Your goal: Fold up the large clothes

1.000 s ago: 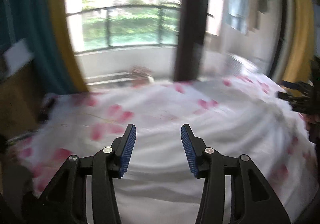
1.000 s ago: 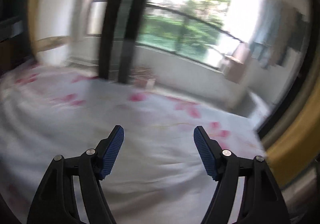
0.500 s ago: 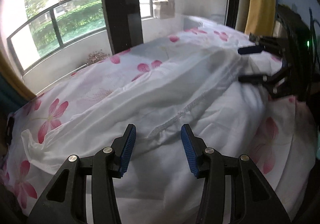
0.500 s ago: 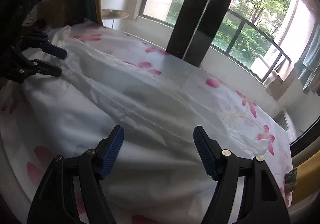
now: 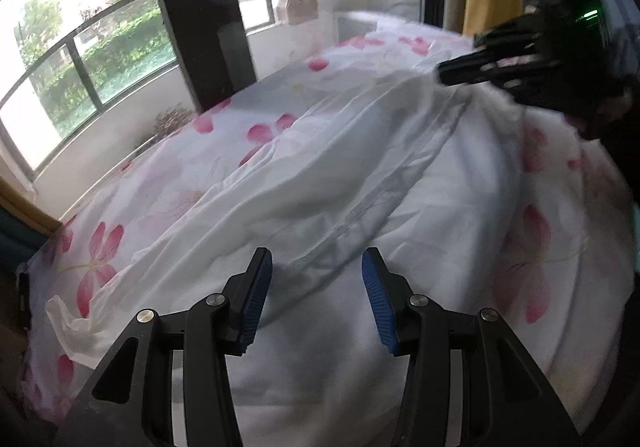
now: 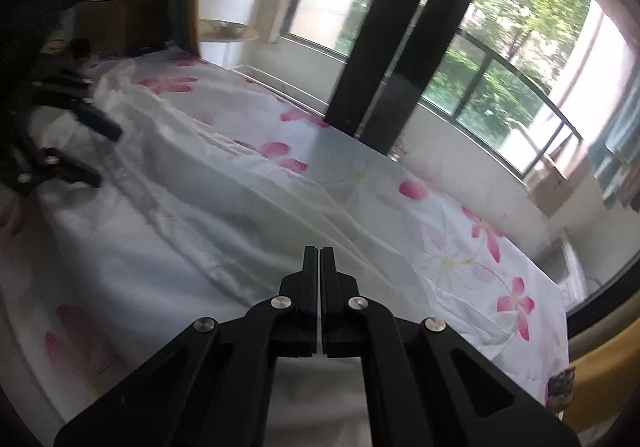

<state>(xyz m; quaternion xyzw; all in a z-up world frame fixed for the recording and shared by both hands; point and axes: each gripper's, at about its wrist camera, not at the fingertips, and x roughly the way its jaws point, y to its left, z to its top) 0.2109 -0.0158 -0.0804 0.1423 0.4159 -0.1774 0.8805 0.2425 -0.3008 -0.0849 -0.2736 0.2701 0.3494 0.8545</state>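
Right tool (image 6: 319,253) has just snapped closed, seemingly pinching the white garment (image 5: 344,183); left tool (image 5: 317,279) stays spread.

White garment (image 5: 352,167), rumpled, stitched seam running lengthwise, spread across flower-printed bed sheet (image 5: 160,183)

Right gripper (image 6: 319,253) jaws pressed together, tips low over white garment (image 6: 192,215) spread on flowered bedsheet (image 6: 460,247). Left gripper (image 6: 86,153) far left, jaws apart over garment edge. Window (image 6: 500,59) behind.
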